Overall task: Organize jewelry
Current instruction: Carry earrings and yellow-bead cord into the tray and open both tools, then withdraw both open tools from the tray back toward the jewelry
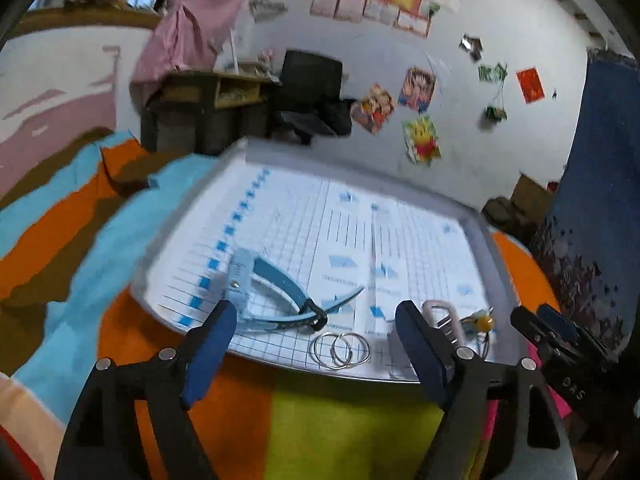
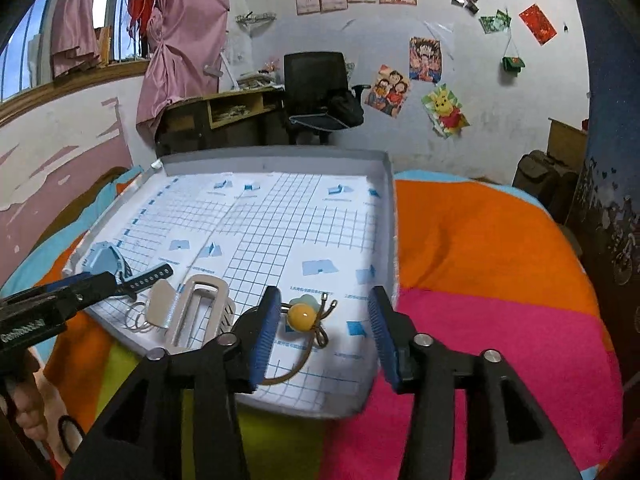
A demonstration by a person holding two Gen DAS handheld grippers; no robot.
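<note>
A shallow grey tray (image 1: 240,148) (image 2: 280,157) lined with blue-grid paper lies on a bright blanket. Near its front edge are a blue watch (image 1: 272,280) (image 2: 105,258), two silver hoops (image 1: 342,350) (image 2: 138,318), a silver hair clip (image 1: 442,314) (image 2: 200,312) and a hair tie with a yellow bead (image 1: 486,320) (image 2: 301,316). My left gripper (image 1: 316,312) is open, its fingers straddling the watch strap's end and the hoops from above. My right gripper (image 2: 324,296) is open over the hair tie; the bead lies close to its left finger (image 2: 266,320), with no pad pressing on it.
The tray rests on a blanket (image 2: 480,260) striped orange, pink, yellow-green and light blue. Behind stand a wooden desk (image 2: 224,112) and a black office chair (image 2: 316,84) against a white wall with posters. A hand (image 2: 28,412) holds the left gripper's handle.
</note>
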